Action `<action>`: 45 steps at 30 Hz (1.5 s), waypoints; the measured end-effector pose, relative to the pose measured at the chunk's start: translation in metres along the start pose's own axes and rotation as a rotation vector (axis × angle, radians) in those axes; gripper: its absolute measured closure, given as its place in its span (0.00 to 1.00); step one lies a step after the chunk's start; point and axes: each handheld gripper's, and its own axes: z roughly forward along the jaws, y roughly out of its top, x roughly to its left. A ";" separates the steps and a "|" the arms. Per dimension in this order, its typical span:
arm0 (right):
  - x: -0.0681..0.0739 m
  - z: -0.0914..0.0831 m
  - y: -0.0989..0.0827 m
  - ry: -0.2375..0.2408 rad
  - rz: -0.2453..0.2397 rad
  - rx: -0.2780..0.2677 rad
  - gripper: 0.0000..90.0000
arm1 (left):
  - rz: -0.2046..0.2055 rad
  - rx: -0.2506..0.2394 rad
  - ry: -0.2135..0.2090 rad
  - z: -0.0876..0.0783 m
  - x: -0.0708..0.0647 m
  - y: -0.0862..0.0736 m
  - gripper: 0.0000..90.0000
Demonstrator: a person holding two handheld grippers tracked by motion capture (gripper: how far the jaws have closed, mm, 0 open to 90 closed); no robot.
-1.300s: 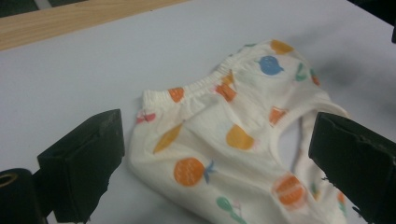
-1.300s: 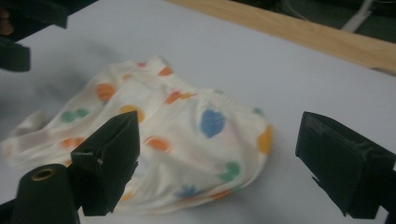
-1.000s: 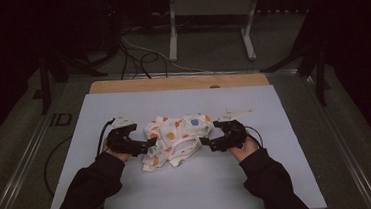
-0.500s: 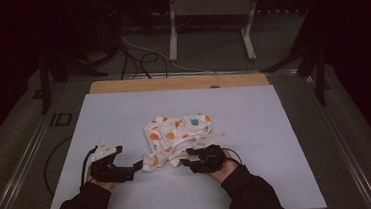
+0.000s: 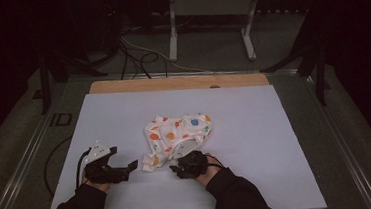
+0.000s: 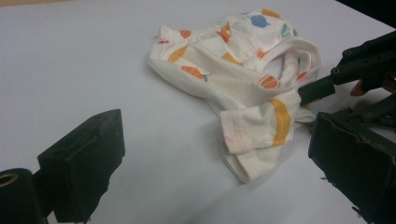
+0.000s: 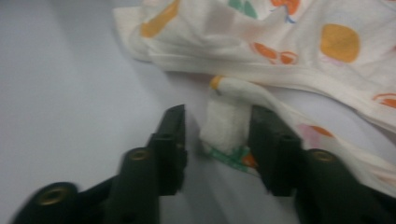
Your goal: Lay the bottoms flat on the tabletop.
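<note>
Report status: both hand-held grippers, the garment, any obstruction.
Left hand-held gripper open, short of the garment. Right hand-held gripper just closing, a fold between its jaws, grip unconfirmed. Nothing else on the table.

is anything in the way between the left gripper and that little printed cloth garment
Nothing visible. The left gripper has its jaws wide apart with bare white table ahead, and the crumpled white garment with orange and blue prints lies just beyond. The right gripper is at its other edge.
</note>
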 end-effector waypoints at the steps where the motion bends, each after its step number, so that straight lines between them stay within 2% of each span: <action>1: 0.000 0.000 0.001 -0.013 0.002 0.003 0.73 | -0.001 -0.002 0.001 0.000 0.000 0.000 0.05; 4: -0.002 0.000 0.003 -0.033 -0.002 0.011 0.95 | 0.004 -0.001 0.000 0.000 -0.001 -0.001 0.05; 6: -0.002 -0.002 0.004 -0.031 0.009 0.012 0.95 | 0.004 -0.001 0.000 0.000 -0.001 -0.001 0.05; 7: -0.007 -0.011 0.003 -0.002 0.004 0.018 0.97 | 0.006 -0.001 -0.004 0.000 -0.001 -0.001 0.05; 10: -0.012 -0.028 -0.003 0.005 0.008 0.011 0.97 | 0.011 -0.004 -0.007 -0.001 0.000 -0.001 0.05; 13: -0.018 -0.049 -0.013 -0.014 0.006 0.002 0.97 | 0.006 -0.005 -0.010 -0.001 0.000 -0.001 0.05; 15: -0.023 -0.062 -0.020 -0.021 0.038 -0.008 0.97 | 0.008 -0.004 -0.010 -0.001 -0.001 0.000 0.05; 18: -0.031 -0.080 -0.032 -0.041 0.057 -0.009 0.97 | 0.011 -0.009 -0.011 -0.001 -0.002 0.001 0.05; 24: -0.049 -0.111 -0.053 -0.105 0.094 -0.014 0.97 | 0.016 -0.004 -0.010 -0.001 -0.003 0.002 0.05; 27: -0.057 -0.128 -0.060 -0.135 0.123 -0.036 0.97 | 0.019 -0.003 -0.008 -0.001 -0.003 0.003 0.05; 29: -0.059 -0.133 -0.062 -0.138 0.130 -0.043 0.97 | 0.017 -0.003 -0.007 -0.001 -0.003 0.003 0.05; 30: -0.062 -0.141 -0.064 -0.140 0.142 -0.053 0.97 | 0.021 0.000 -0.010 0.000 -0.003 0.002 0.05; 33: -0.061 -0.147 -0.071 -0.139 0.148 -0.064 0.95 | 0.027 0.002 -0.015 0.000 -0.004 0.002 0.06; 35: -0.059 -0.148 -0.077 -0.134 0.165 -0.069 0.85 | 0.034 0.009 -0.020 0.001 -0.005 0.002 0.06; 37: -0.060 -0.149 -0.081 -0.134 0.175 -0.087 0.65 | 0.036 0.018 -0.029 0.002 -0.006 0.002 0.06; 38: -0.062 -0.150 -0.082 -0.138 0.198 -0.106 0.57 | 0.036 0.018 -0.029 0.002 -0.006 0.002 0.07; 40: -0.066 -0.152 -0.083 -0.144 0.237 -0.142 0.44 | 0.047 0.046 -0.045 0.007 -0.007 0.001 0.09; 42: -0.069 -0.155 -0.082 -0.150 0.247 -0.175 0.28 | 0.061 0.074 -0.056 0.011 -0.008 0.000 0.11; 43: -0.070 -0.155 -0.082 -0.145 0.248 -0.187 0.22 | 0.064 0.083 -0.076 0.014 -0.008 0.000 0.12; 44: -0.072 -0.156 -0.081 -0.138 0.274 -0.199 0.19 | 0.064 0.096 -0.090 0.017 -0.008 -0.001 0.17; 45: -0.074 -0.156 -0.082 -0.119 0.283 -0.219 0.17 | 0.072 0.112 -0.095 0.020 -0.009 -0.002 0.18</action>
